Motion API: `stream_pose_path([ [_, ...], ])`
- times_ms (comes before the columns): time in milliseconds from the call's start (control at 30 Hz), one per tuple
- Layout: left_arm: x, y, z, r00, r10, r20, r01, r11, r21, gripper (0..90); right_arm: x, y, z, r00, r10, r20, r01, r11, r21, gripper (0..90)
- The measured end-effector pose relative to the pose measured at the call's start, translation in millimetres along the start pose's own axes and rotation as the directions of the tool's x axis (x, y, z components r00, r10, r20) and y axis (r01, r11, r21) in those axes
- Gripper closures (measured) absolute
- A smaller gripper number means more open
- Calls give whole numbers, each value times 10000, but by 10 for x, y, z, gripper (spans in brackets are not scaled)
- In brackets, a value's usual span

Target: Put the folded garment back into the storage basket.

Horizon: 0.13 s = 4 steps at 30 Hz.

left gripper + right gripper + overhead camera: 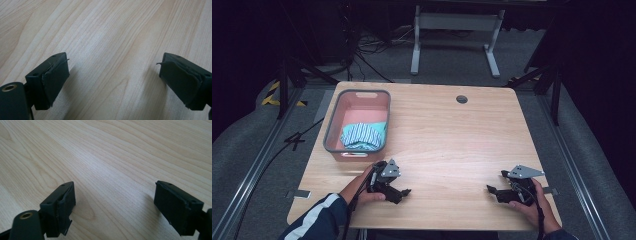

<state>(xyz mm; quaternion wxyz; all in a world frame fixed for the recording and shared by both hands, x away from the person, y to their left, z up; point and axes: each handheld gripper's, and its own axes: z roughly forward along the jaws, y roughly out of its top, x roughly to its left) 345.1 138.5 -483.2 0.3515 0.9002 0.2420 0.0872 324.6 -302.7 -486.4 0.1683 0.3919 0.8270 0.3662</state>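
A grey basket (331, 131) with a pink floor stands at the table's left, holding a folded blue-and-white striped cloth (362, 135). Just below the basket, my left gripper (404, 192) rests low on the wooden table (452, 145), held by a hand in a dark sleeve with a white stripe. In the left gripper view its jaws stand wide apart over bare wood, my left gripper (113, 72) open with nothing between. At the front right, my right gripper (492, 190) points left, close to the tabletop. In its own view my right gripper (115, 200) is open and empty.
A round cable hole (462, 99) sits near the table's far edge. Beyond the table stands a white metal frame (456, 37) on the grey floor, with cables trailing at the left. Bare wood lies between the two grippers.
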Motion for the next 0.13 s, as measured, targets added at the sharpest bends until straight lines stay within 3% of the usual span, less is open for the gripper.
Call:
stream_pose_path([
  [133, -1, 1, 5, 10000, -16, 8, 16, 10000, -31, 87, -1, 0, 0, 10000, -5, -7, 5, 10000, 1, 179],
])
